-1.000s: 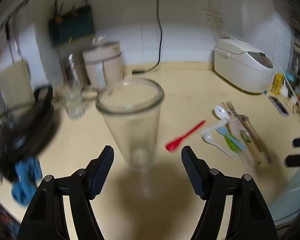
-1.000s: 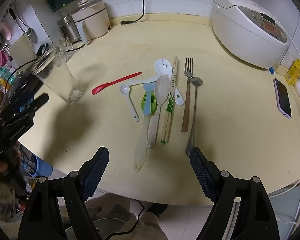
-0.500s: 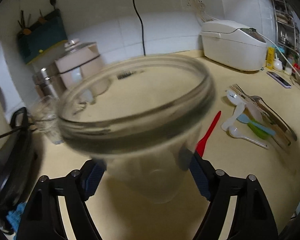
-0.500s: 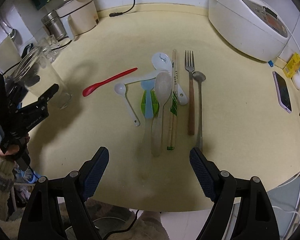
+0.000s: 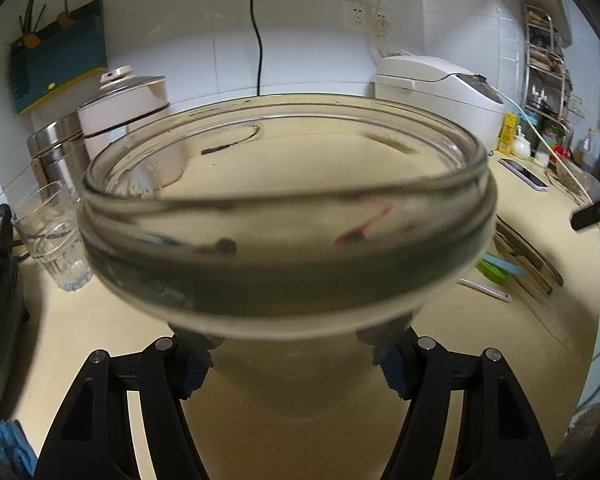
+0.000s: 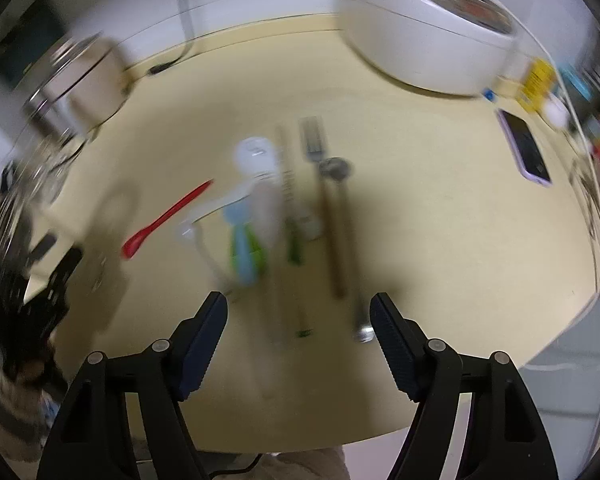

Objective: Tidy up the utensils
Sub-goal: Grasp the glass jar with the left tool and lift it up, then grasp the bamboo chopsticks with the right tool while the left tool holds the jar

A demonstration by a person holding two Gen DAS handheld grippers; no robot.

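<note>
A clear glass jar (image 5: 288,216) fills the left wrist view, mouth toward the camera. My left gripper (image 5: 294,360) is shut on its lower body, blue pads pressed to both sides. The utensils lie in a loose row on the beige counter (image 6: 440,240): a red spoon (image 6: 168,216), a wooden-handled fork (image 6: 332,208), a metal spoon (image 6: 336,168), blue and green plastic pieces (image 6: 244,248) and white spoons (image 6: 256,152). My right gripper (image 6: 298,308) hangs over their near ends. Its jaws are closing and nothing sits between the pads. The right wrist view is motion-blurred.
A white rice cooker (image 6: 428,36) stands at the back right, a phone (image 6: 526,148) near it. At the back left are a lidded pot (image 5: 128,100), a steel canister (image 5: 56,148) and a drinking glass (image 5: 56,236). The counter's front edge runs just below my right gripper.
My left gripper went forward and down around the jar and closed on it. My right gripper moved in over the utensils, rolled, and its jaws narrowed.
</note>
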